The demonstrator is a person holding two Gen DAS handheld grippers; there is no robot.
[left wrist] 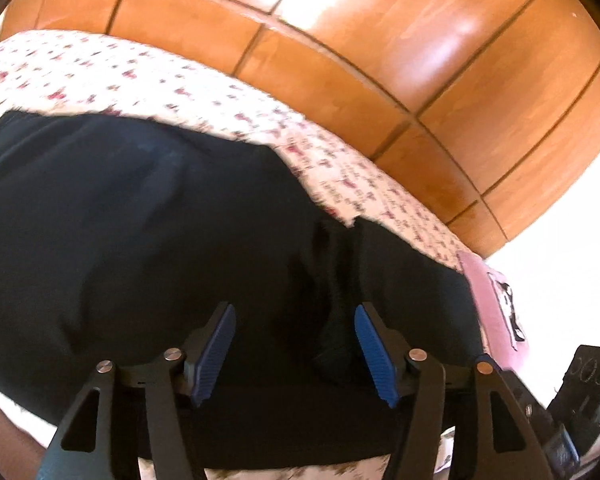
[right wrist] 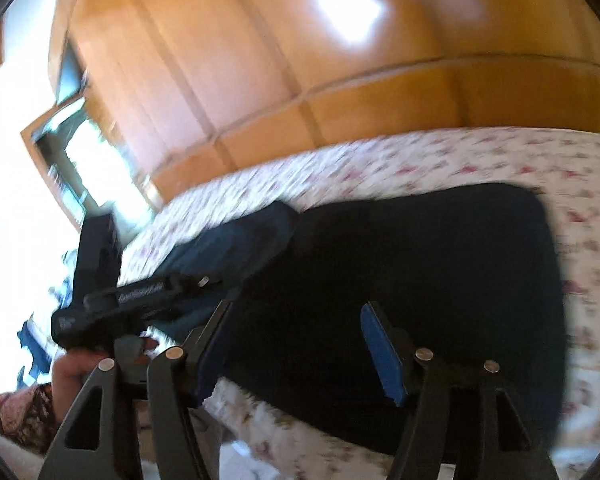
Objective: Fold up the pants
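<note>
The dark pants (left wrist: 160,240) lie flat on the flowery bed (left wrist: 100,72), filling the view from 9 to 3 o'clock. The left gripper (left wrist: 294,350) and right gripper (right wrist: 296,350) are both wide apart, holding nothing. If a gripper pinches only the top layer, the fold could come out lopsided.

right claw (right wrist: 296,344) gapes over dark pants (right wrist: 420,280) on floral bedspread (right wrist: 380,160).

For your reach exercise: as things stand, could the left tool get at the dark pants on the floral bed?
Probably yes. The left tool is open directly over the pants, which lie spread on the floral bed, with nothing visible between its blue pads and the fabric.
</note>
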